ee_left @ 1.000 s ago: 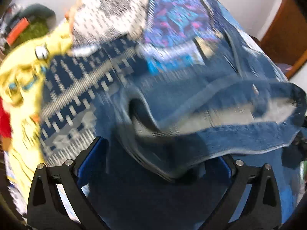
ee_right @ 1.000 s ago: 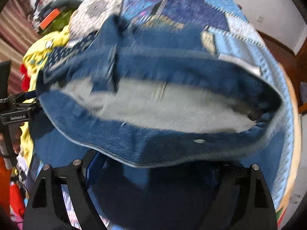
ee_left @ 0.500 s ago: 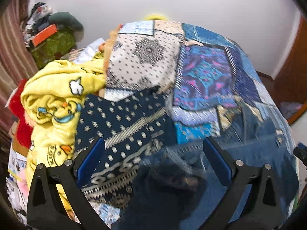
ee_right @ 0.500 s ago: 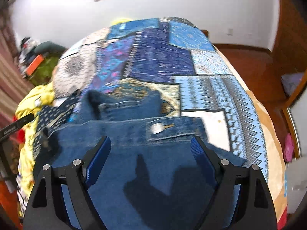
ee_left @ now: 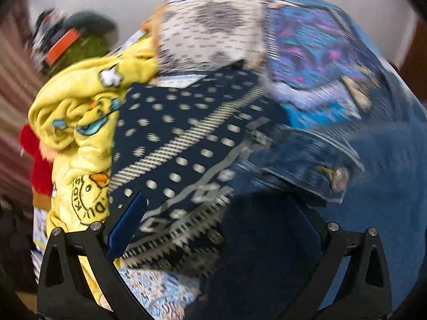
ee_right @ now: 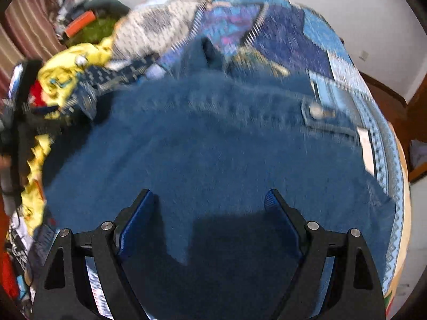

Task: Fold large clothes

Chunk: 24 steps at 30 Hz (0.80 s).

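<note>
Blue denim jeans (ee_right: 213,154) lie spread on the patchwork bedspread (ee_right: 288,34), waistband and metal button (ee_right: 317,112) at the far right. My right gripper (ee_right: 210,202) is open and empty just above the denim. In the left wrist view the jeans (ee_left: 360,200) fill the right side, button (ee_left: 339,178) showing. My left gripper (ee_left: 221,213) is open and empty over the jeans' left edge, beside a navy dotted cloth (ee_left: 186,144). Both views are motion-blurred.
A yellow printed blanket (ee_left: 80,122) and a red item (ee_left: 37,160) are heaped at the left of the bed. Clutter with an orange box (ee_right: 80,24) sits at the far left. The bed's right edge (ee_right: 400,186) drops to a wooden floor.
Both grippers have let go of the jeans, which now lie flat on the bed. Both grippers have opened and tilted down closer to the denim.
</note>
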Each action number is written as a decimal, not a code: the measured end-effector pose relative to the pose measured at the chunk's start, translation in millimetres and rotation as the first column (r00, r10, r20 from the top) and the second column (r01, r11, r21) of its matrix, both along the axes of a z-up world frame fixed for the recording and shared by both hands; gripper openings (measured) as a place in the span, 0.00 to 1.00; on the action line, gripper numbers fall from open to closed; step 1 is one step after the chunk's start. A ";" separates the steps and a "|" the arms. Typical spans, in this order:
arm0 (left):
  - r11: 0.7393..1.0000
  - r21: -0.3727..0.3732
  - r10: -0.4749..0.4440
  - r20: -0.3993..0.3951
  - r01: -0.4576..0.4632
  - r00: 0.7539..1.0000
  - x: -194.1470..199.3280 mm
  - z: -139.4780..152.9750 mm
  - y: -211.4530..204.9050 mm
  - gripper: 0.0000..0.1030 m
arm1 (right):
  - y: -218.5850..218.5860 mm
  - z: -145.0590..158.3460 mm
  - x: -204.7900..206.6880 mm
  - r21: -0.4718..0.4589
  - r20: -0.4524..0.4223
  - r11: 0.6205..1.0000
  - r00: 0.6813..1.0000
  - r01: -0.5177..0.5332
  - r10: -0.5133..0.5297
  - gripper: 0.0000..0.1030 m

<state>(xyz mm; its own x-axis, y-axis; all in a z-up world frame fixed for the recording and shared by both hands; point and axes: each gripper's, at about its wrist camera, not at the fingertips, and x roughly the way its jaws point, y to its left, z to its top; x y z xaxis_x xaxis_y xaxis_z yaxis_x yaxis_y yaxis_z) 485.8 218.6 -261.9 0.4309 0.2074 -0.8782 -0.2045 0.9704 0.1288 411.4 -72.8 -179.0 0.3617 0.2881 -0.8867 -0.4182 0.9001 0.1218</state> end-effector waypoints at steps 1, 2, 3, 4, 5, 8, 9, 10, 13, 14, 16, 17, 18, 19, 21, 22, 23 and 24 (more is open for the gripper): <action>0.999 -0.042 0.022 -0.006 -0.022 1.000 3.8 -2.6 8.9 1.00 | -2.7 -1.4 -2.5 0.002 -0.009 1.000 1.000 0.006 -0.006 0.81; 0.996 -0.082 0.036 -0.012 -0.037 0.999 5.7 -5.1 15.1 1.00 | -8.1 -4.7 -3.2 0.013 -0.021 1.000 1.000 0.013 -0.013 0.81; 0.994 -0.102 0.044 -0.015 -0.045 0.999 5.4 -6.2 18.0 1.00 | -13.7 -6.6 -4.3 0.024 -0.029 1.000 0.999 0.018 -0.018 0.81; 0.994 -0.103 0.045 -0.012 -0.046 0.999 3.4 -6.3 18.5 1.00 | -21.6 -7.5 -5.6 0.032 -0.033 0.999 0.999 0.025 -0.024 0.82; 0.995 -0.085 0.045 -0.007 -0.046 0.999 0.2 -4.7 16.4 1.00 | -28.1 -7.9 -6.9 0.022 -0.030 0.999 0.999 0.036 -0.035 0.82; 0.999 -0.016 0.047 -0.009 -0.047 0.999 -10.6 2.6 8.0 1.00 | -41.6 -8.5 -12.4 -0.033 -0.021 0.998 0.998 0.057 -0.058 0.82; 0.999 -0.003 0.041 -0.010 -0.041 0.999 -14.8 5.8 5.0 1.00 | -49.8 -8.9 -14.4 -0.036 -0.023 0.997 0.998 0.062 -0.063 0.82; 1.000 0.002 0.020 -0.009 -0.020 1.000 -20.5 9.3 0.4 1.00 | -54.0 -7.8 -18.2 -0.048 -0.023 0.997 0.998 0.064 -0.065 0.82; 0.999 0.000 -0.050 0.014 0.050 0.999 -46.2 21.9 -15.5 1.00 | -73.6 -1.1 -28.4 -0.054 -0.003 0.994 0.996 0.092 -0.092 0.82; 0.998 -0.005 -0.060 0.020 0.060 0.998 -53.6 25.2 -19.5 1.00 | -81.5 1.3 -32.2 -0.051 0.002 0.993 0.994 0.106 -0.106 0.82; 0.996 -0.041 -0.074 0.055 0.077 0.996 -77.3 32.5 -26.1 1.00 | -95.9 5.5 -40.4 -0.044 0.012 0.991 0.992 0.129 -0.129 0.82; 0.995 -0.055 -0.074 0.076 0.078 0.994 -85.0 34.5 -28.0 1.00 | -100.6 7.5 -44.8 -0.041 0.018 0.989 0.990 0.139 -0.138 0.82; 0.994 -0.071 -0.070 0.100 0.077 0.993 -95.3 37.3 -30.0 1.00 | -106.1 9.1 -49.0 -0.034 0.022 0.989 0.990 0.142 -0.141 0.82; 0.993 -0.090 -0.065 0.123 0.077 0.990 -106.0 39.8 -31.7 1.00 | -112.8 11.5 -54.3 -0.019 0.024 0.989 0.989 0.146 -0.146 0.82; 0.991 -0.114 -0.054 0.147 0.072 0.988 -122.3 42.3 -36.7 1.00 | -119.6 14.0 -59.1 0.000 0.029 0.988 0.988 0.153 -0.153 0.82; 0.989 -0.130 -0.042 0.160 0.063 0.986 -133.4 42.9 -37.7 1.00 | -121.3 14.9 -61.3 0.012 0.033 0.989 0.988 0.150 -0.150 0.82; 0.988 -0.145 -0.030 0.166 0.055 0.986 -138.9 42.7 -37.3 1.00 | -122.9 15.6 -65.1 0.019 0.038 0.988 0.987 0.155 -0.155 0.82; 0.984 -0.171 -0.012 0.171 0.042 0.985 -146.0 42.1 -35.4 1.00 | -123.2 15.9 -69.2 0.016 0.043 0.987 0.986 0.163 -0.163 0.82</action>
<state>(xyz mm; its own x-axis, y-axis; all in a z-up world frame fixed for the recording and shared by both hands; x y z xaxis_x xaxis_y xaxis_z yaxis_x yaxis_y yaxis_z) 339.8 183.2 -219.8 0.5790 0.0447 -0.8141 -0.1821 0.9804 -0.0757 342.2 -196.0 -163.2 0.4434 0.2330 -0.8655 -0.2711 0.9553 0.1183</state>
